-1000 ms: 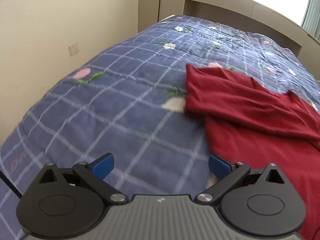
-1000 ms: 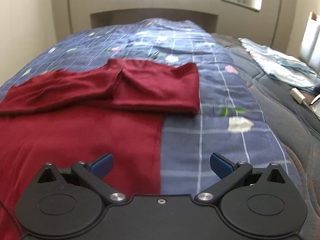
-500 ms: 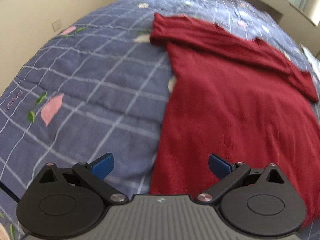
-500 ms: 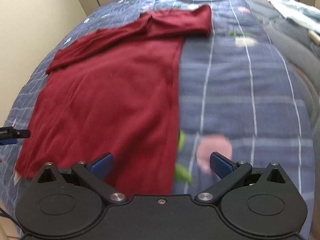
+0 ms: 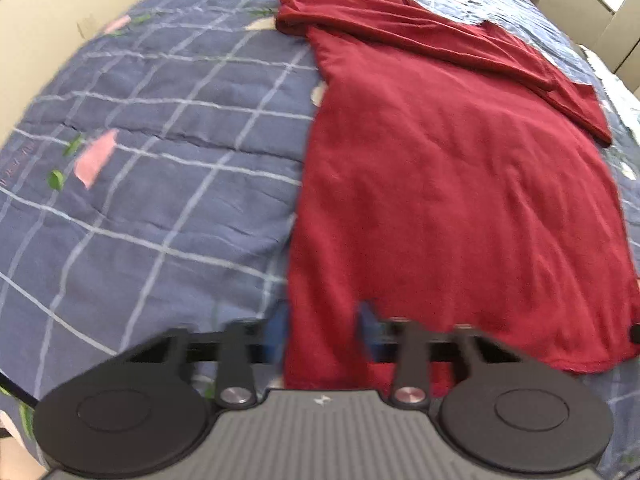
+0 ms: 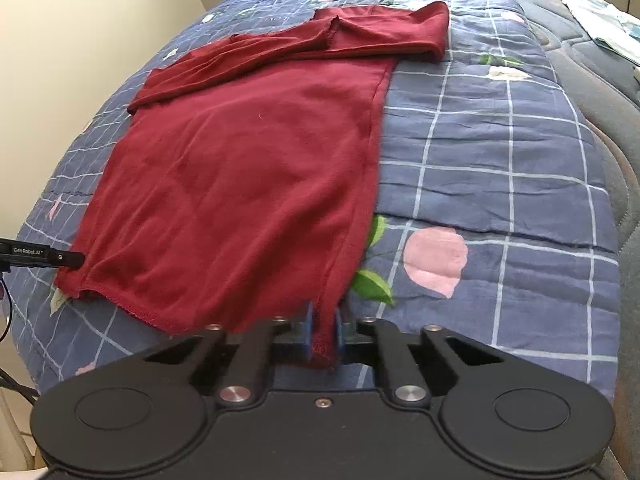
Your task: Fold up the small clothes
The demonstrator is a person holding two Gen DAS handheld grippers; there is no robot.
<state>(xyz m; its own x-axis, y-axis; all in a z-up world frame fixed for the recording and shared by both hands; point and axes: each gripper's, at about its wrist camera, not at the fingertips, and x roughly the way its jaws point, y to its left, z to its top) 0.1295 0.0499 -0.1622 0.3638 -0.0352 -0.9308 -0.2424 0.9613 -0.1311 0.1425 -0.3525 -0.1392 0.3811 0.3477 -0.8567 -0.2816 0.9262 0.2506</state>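
Blue checked quilt (image 6: 500,152) with pink flowers across the bed, beige wall (image 6: 80,40) behind, pale cloth (image 6: 600,20) at far right

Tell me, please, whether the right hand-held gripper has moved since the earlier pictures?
Yes. The right hand-held gripper has drawn back along the quilt to the red shirt's near hem corner, and its jaws have just been closing; they now pinch that corner.

Shirt (image 6: 240,168) matt red knit; quilt (image 6: 480,152) stitched cotton (puckered).

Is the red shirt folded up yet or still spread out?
Mostly spread out: the red shirt lies flat on the bedspread, with only its sleeves folded across the top.
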